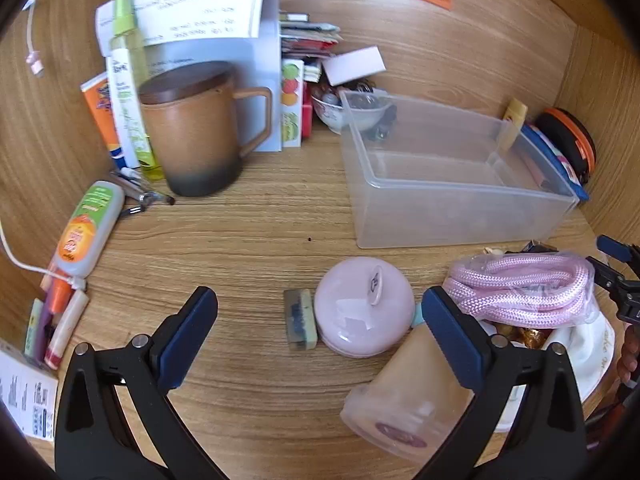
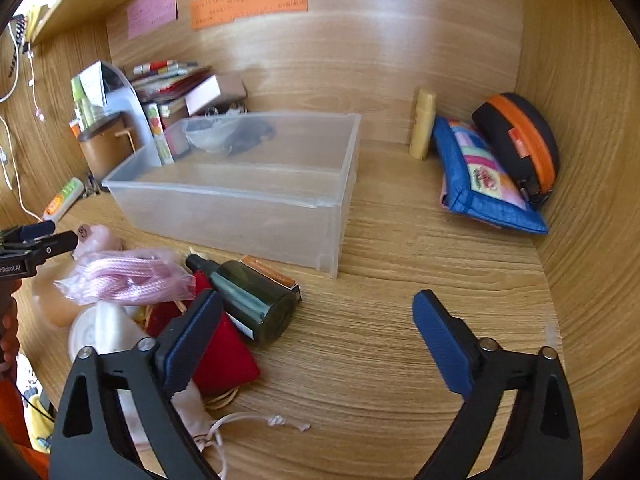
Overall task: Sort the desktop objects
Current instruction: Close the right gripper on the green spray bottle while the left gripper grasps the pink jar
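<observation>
A clear plastic bin (image 1: 452,208) (image 2: 248,216) stands on the wooden desk, empty. My left gripper (image 1: 320,308) is open above the desk, with a round pink case (image 1: 362,308) and a worn eraser (image 1: 300,320) between its fingers and a beige tube (image 1: 408,400) lying under its right finger. A bagged pink rope (image 1: 520,288) (image 2: 124,276) lies to the right. My right gripper (image 2: 316,316) is open and empty, with a dark green bottle (image 2: 252,300) and a red pouch (image 2: 224,356) by its left finger.
A brown lidded mug (image 1: 196,128), tubes (image 1: 88,228), pens and a file box (image 1: 224,52) crowd the left. A bowl (image 1: 344,112) sits behind the bin. A blue pouch (image 2: 484,176), an orange-black case (image 2: 520,144) and a yellow stick (image 2: 422,124) stand at the right wall.
</observation>
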Demonstrator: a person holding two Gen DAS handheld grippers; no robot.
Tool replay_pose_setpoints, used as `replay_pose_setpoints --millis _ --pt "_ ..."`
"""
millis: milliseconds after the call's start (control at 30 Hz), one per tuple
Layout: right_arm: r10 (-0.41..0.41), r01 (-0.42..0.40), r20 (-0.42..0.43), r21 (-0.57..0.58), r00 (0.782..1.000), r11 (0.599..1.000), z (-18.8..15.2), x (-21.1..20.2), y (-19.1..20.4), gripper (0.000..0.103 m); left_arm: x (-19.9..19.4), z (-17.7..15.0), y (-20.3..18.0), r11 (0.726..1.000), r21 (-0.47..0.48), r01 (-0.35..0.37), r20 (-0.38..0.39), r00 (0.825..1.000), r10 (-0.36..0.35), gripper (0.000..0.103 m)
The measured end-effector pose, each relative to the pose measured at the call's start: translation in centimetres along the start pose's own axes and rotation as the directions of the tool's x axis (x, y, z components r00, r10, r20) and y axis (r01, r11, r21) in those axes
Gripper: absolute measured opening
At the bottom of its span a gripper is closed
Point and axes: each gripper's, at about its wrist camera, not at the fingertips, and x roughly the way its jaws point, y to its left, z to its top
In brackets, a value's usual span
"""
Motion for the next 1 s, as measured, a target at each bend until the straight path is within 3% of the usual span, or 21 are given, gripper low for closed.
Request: replay_pose_setpoints --millis 300,433,700,833,1000 --pt "0.057 -0.061 -0.086 -0.046 0.995 0.997 0.0 2.3 1.0 0.078 1.0 0.2 -0.7 0.999 0.045 0.017 -0.019 1.000 -0.016 0.103" --pt "0.079 -0.087 -0.115 -0.067 0.990 0.994 0.5 3.1 1.5 0.066 0.9 0.4 -0.9 0.996 0.072 0.057 -0.025 0.998 -0.056 0.103" --pt "0.102 -0.115 -0.145 -0.084 0.984 0.990 1.1 4.4 1.9 0.063 2.5 1.2 -0.4 0.996 0.086 0.035 -0.057 0.998 -0.030 0.103" --pt "0.121 -0.136 -0.157 -0.087 0.980 0.987 1.1 4.6 2.0 0.057 2.6 1.2 -0.2 0.994 0.089 0.064 -0.060 0.996 -0.058 0.101" --pt "0.141 -0.159 -0.173 -0.093 0.975 0.983 1.4 5.2 2.5 0.056 3.2 1.4 -0.8 0.988 0.114 0.106 -0.076 0.992 -0.098 0.101"
